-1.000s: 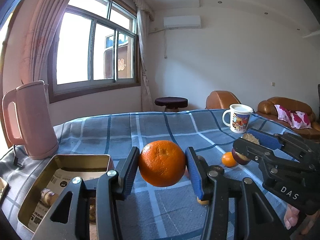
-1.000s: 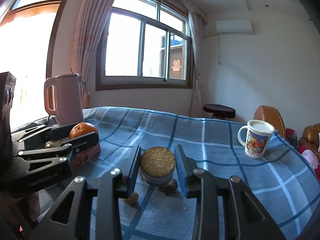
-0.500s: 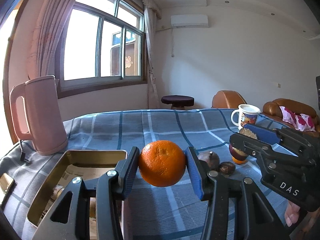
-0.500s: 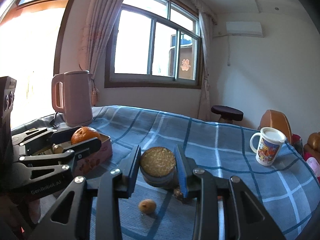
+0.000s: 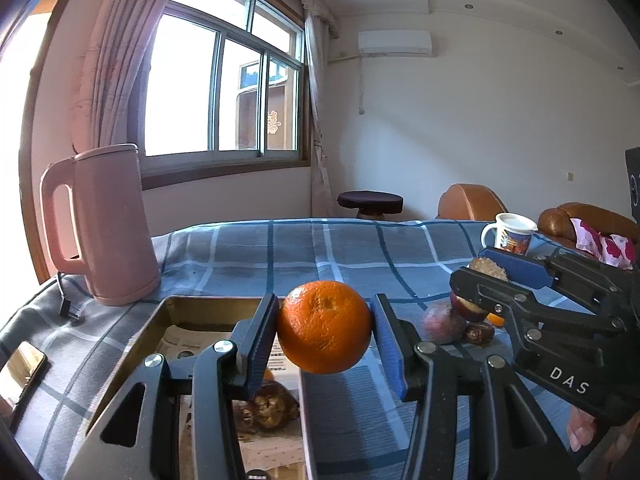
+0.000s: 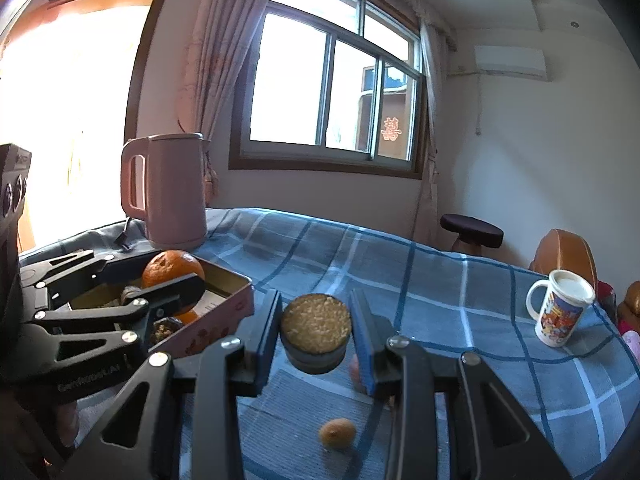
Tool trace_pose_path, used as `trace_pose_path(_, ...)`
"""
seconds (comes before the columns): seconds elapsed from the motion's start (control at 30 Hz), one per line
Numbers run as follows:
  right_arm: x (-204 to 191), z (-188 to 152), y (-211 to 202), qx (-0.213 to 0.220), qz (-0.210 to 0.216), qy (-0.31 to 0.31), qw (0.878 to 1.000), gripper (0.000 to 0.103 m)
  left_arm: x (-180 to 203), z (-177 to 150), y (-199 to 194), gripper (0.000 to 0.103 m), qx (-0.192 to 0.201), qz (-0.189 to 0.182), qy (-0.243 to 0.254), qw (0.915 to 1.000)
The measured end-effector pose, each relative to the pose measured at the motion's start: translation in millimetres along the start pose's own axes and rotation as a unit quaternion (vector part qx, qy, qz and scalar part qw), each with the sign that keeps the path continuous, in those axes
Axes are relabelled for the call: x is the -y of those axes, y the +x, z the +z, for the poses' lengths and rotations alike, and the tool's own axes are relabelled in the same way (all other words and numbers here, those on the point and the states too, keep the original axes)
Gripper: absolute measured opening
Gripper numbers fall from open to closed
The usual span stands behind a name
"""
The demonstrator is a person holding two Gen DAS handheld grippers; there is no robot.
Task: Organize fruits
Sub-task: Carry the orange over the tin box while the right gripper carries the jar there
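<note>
A: Where is the orange (image 5: 324,326) now?

B: Clamped between the left gripper's (image 5: 325,336) pads, held up over the right edge of the tin (image 5: 158,322). A second ago the tin sat low at the left of that view; now it lies right under the jaws.

A: And the right gripper (image 6: 316,330)?

B: Closed on a dark round fruit (image 6: 316,332) with a tan cut top, raised above the cloth (image 6: 440,300). Its grip has not changed. The tin has come nearer in its view, close to the left finger.

A: What else has shifted?

B: The kettle (image 5: 100,232) looks larger and nearer the middle. The mug (image 6: 560,312) has slid to the right. A small brown fruit (image 6: 337,433) lies on the cloth below the jaws.
</note>
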State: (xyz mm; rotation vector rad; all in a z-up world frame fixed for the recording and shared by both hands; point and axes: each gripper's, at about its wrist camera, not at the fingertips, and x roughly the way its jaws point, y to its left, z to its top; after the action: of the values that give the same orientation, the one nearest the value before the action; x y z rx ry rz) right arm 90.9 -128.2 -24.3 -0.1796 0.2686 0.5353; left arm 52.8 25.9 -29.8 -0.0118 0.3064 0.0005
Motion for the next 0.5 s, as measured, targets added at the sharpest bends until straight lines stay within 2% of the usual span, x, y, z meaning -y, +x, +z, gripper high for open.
trace_pose_path(0.5, -25, 17, 17, -0.004, 0.025, -0.020, 0.999, 0.037, -26, 2, -10, 0.049, 0.000, 0.029, -0.006, 0.9996)
